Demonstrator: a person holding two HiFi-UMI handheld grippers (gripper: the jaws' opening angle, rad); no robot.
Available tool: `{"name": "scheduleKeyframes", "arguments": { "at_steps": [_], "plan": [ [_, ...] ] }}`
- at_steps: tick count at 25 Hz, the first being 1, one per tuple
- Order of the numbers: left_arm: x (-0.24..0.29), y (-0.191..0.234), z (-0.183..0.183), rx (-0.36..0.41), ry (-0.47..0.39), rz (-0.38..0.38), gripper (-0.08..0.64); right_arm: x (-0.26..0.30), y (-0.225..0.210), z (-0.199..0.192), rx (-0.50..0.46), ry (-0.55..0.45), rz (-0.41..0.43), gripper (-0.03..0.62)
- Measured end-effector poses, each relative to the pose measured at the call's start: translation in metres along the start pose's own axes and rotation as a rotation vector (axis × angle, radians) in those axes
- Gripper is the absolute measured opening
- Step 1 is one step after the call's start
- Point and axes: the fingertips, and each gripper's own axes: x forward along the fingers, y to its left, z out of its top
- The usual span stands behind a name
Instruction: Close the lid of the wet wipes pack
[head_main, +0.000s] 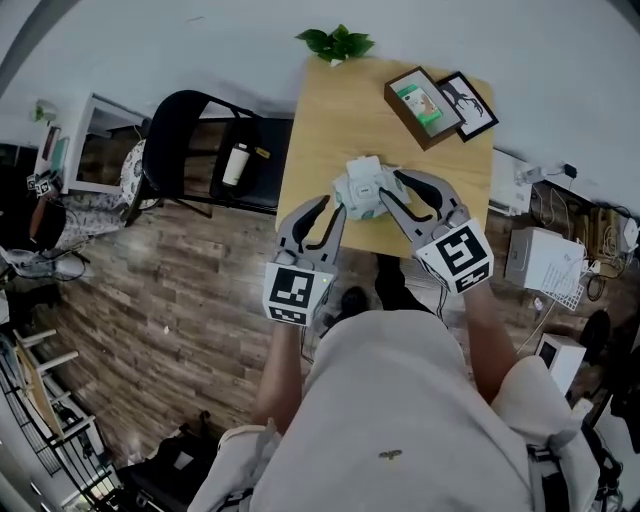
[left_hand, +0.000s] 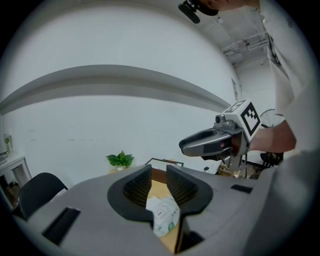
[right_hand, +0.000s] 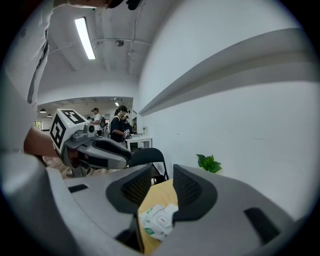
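White soft-film wet wipes pack (head_main: 366, 187) ahead of left gripper (head_main: 333, 208), right gripper (head_main: 394, 187), both parted, empty; likely light, squashy; press stiff white plastic lid (right_hand: 160, 218).

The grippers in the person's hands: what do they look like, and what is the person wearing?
The left gripper and the right gripper are alike: grey plastic bodies with two curved jaws lined with black ribbed pads. Each carries a white cube printed with black square markers. The person wears a light-coloured top.
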Motion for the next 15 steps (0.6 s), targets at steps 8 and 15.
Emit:
{"name": "scheduleKeyframes", "arguments": {
  "at_steps": [8,15],
  "plan": [
    [0.022,0.011,-0.006,-0.025,0.048,0.070,0.080,0.030,-0.022,-0.020,-0.048,0.065,0.118,0.123],
    [0.035,0.023,-0.016,-0.061,0.071,0.123,0.080,0.057,-0.038,-0.049,-0.040,0.117,0.188,0.127]
  ]
}}
